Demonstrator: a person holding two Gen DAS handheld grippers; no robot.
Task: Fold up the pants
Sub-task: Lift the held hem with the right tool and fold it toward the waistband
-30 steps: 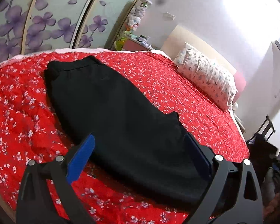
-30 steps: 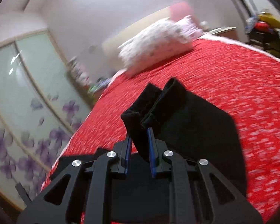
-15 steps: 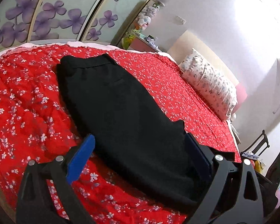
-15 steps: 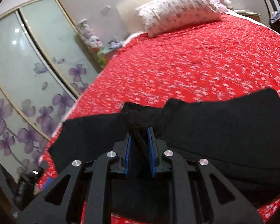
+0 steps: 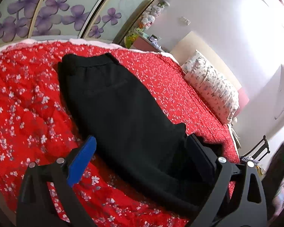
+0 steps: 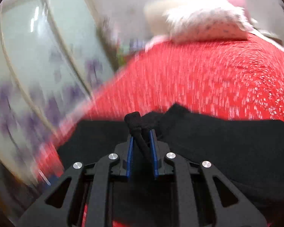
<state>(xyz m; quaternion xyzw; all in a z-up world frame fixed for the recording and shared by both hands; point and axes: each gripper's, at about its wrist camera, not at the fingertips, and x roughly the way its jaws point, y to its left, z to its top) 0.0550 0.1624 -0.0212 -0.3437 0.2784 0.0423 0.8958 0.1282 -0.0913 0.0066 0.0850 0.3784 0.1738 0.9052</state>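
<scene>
pants (image 5: pixel 123 117) – black, flat on red bed (image 5: pixel 28 113) | soft, limp, light – grip hems or waistband | right gripper (image 6: pixel 141 132) pinches bunched hem | left gripper (image 5: pixel 140 145) wide, empty

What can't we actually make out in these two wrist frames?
- Left wrist: pants hem end, hidden behind the left gripper frame.
- Left wrist: right-edge clutter, blurred.
- Right wrist: pillow, wardrobe, bedspread smeared by motion blur.
- Right wrist: which pants part the right gripper pinches; black on black.
</scene>
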